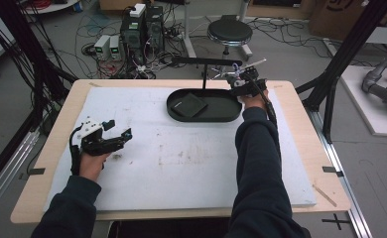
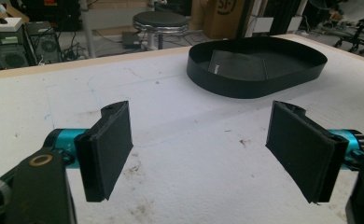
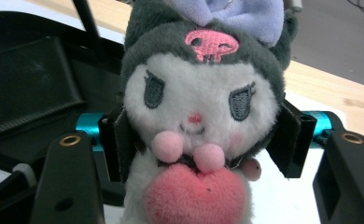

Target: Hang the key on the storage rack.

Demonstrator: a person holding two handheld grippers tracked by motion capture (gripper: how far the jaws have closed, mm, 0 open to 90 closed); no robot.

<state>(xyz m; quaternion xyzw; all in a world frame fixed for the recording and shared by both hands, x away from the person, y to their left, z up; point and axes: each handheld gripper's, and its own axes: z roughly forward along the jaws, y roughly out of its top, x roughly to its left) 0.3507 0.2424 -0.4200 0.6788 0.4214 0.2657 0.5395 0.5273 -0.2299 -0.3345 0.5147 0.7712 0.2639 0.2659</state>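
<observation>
Between the right gripper (image 3: 201, 140) fingers, a clamped plush toy (image 3: 201, 107); over the counter (image 2: 194, 154), left gripper (image 2: 201, 149) fingers apart.

Right gripper (image 1: 244, 82) at the far right end of a black oval tray (image 1: 176, 113), dark flat pad (image 1: 191, 105) inside the tray to its left, left gripper (image 1: 116, 135) jaws apart, well apart over the white mat (image 1: 191, 158)
</observation>
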